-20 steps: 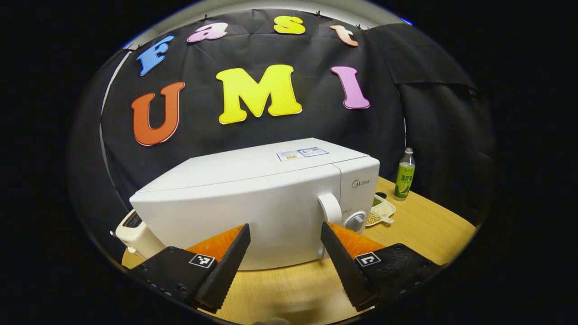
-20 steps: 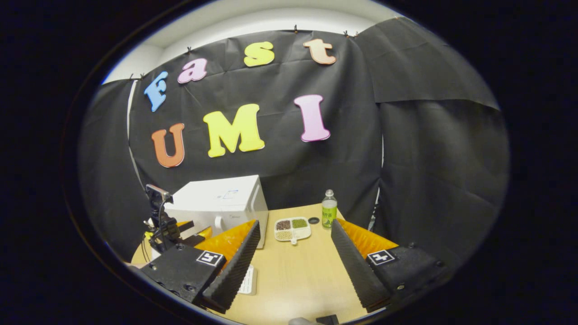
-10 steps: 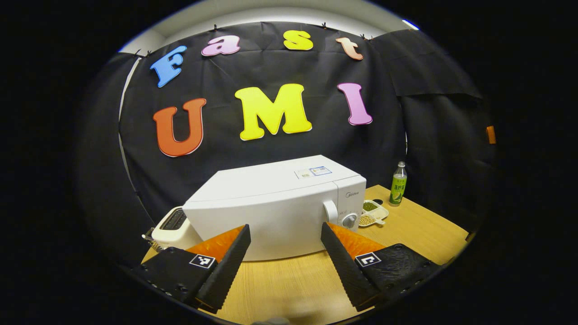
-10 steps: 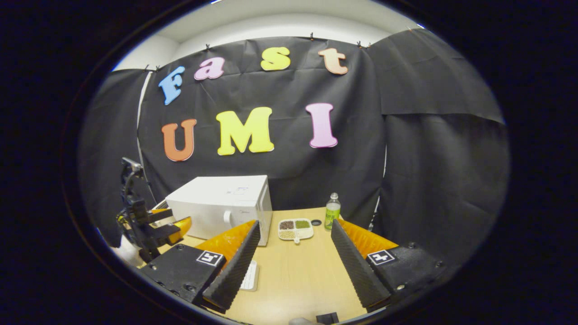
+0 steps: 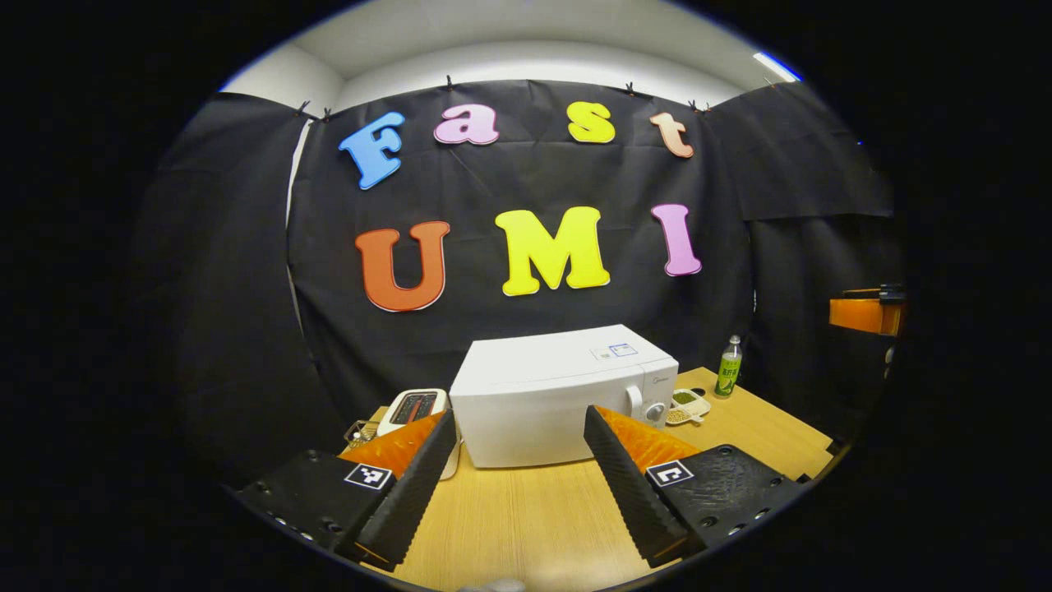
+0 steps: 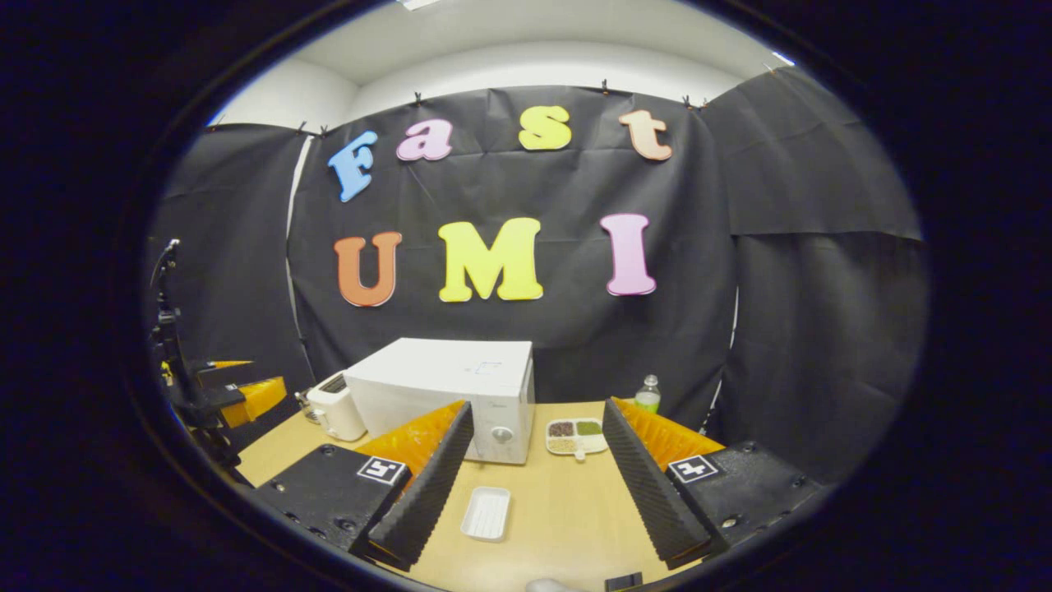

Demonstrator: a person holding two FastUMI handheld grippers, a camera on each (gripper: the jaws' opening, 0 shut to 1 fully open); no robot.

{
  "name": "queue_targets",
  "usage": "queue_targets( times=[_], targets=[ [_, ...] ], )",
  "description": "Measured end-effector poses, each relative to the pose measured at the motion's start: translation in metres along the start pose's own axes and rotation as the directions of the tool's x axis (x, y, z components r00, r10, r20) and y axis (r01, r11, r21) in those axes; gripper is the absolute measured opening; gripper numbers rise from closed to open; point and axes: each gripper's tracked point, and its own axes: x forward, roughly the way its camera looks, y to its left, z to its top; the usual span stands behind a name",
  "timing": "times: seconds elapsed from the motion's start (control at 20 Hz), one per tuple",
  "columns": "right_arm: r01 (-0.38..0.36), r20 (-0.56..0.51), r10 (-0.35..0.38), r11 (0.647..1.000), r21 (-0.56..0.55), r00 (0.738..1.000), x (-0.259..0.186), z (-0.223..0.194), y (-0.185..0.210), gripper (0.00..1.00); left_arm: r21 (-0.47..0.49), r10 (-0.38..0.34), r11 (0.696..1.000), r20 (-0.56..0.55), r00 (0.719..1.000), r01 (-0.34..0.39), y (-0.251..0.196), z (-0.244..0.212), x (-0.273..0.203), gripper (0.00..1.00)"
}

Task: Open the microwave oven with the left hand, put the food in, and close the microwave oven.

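The white microwave [image 5: 542, 395] stands on the wooden table [image 5: 509, 526] with its door shut; its handle [image 5: 634, 400] and knob [image 5: 655, 411] sit at the right end of its front. My left gripper [image 5: 522, 485] is open and empty, well back from the microwave. In the right gripper view the microwave [image 6: 448, 390] is ahead on the left, and a divided dish of grains and beans [image 6: 577, 436] lies to its right. My right gripper [image 6: 534, 485] is open and empty, above the table's near part. The left gripper [image 6: 238, 395] hangs at the far left.
A white toaster [image 5: 411, 407] stands left of the microwave. A green bottle [image 5: 728, 366] is at the back right, behind the divided dish [image 5: 686, 404]. A small empty white tray [image 6: 486, 512] lies on the table [image 6: 559, 526] between my right gripper's fingers. The right gripper [image 5: 863, 314] shows at the right edge.
Both grippers have drawn back from the microwave, which now looks smaller and farther off. The toaster and the small white tray have come fully into view. Both grippers stay open.
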Motion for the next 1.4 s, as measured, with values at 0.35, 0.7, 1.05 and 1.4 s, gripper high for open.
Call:
queue_targets(
  times=[0.35, 0.7, 1.05, 1.4],
  targets=[
    [-0.029, 0.037, 0.03, 0.999, -0.018, 0.999, -0.002, 0.021, 0.019, 0.92, -0.032, 0.075, 0.997, 0.087, 0.993, -0.073, 0.028, 0.038, -0.036, 0.96],
    [0.0, 0.072, 0.002, 1.0, -0.022, 0.997, -0.004, 0.039, 0.015, 1.0, -0.006, 0.059, 0.998, 0.14, 0.988, -0.059, 0.013, 0.059, -0.043, 0.96],
    [0.018, 0.086, -0.017, 1.0, -0.012, 0.996, -0.009, 0.047, 0.011, 1.0, 0.009, 0.024, 1.0, 0.172, 0.985, -0.026, -0.004, 0.071, -0.043, 0.96],
    [0.015, 0.103, -0.015, 1.0, -0.003, 0.995, -0.011, 0.057, 0.014, 0.92, 0.003, 0.013, 1.0, 0.18, 0.984, -0.014, -0.007, 0.076, -0.044, 0.96]
  ],
)
